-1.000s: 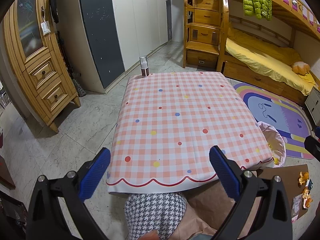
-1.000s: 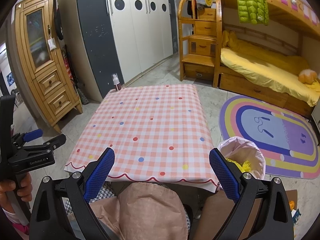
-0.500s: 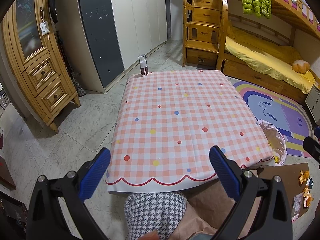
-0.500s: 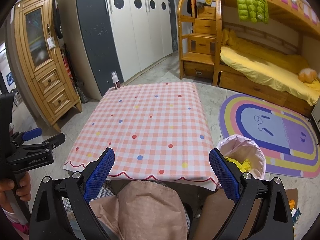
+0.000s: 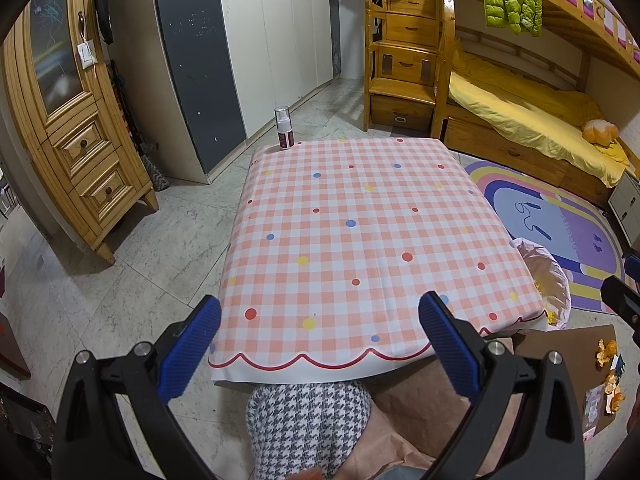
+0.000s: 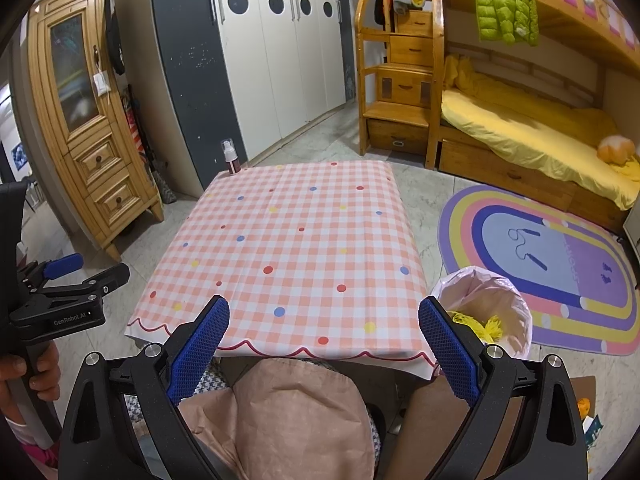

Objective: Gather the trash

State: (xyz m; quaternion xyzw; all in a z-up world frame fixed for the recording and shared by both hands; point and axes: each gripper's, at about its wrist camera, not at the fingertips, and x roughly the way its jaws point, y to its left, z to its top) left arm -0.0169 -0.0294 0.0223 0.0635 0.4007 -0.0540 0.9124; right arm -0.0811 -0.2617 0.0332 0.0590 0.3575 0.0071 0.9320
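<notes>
Both blue-padded grippers, left and right, gape empty before the pink-lined trash bin holding yellow scraps.

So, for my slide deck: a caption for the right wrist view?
Open right gripper above the pink checked tablecloth, pink-lined trash bin beside it.

I've drawn both my hand-held grippers back and a little higher over the last second. In my left hand-held gripper's view the desk sits lower and farther off. From my right hand-held gripper, more of the pink-lined bin now shows.
</notes>
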